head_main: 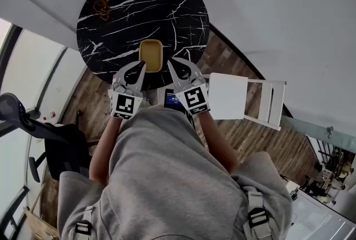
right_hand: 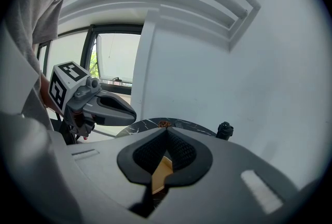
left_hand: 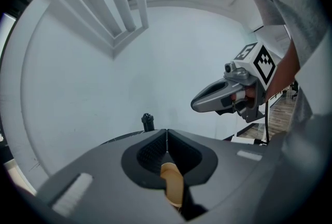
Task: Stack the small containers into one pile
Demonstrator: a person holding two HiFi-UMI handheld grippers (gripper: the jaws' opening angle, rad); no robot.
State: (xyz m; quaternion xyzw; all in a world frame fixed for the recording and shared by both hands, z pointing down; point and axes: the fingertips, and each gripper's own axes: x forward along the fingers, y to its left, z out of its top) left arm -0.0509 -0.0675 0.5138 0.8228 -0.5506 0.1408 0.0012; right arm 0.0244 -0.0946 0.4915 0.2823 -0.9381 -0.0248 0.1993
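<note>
Jaws of left gripper (head_main: 139,66) and right gripper (head_main: 173,63) are each clamped on opposite rims of one yellow container (head_main: 151,54)

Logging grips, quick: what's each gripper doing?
Left gripper: shut on the yellow container, at its left wall.
Right gripper: shut on the same container, right wall.

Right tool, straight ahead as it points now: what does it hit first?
The right tool looks shut on the yellow container. Beyond it: black table, then likely the brown looped thing near the far edge; height unclear.
</note>
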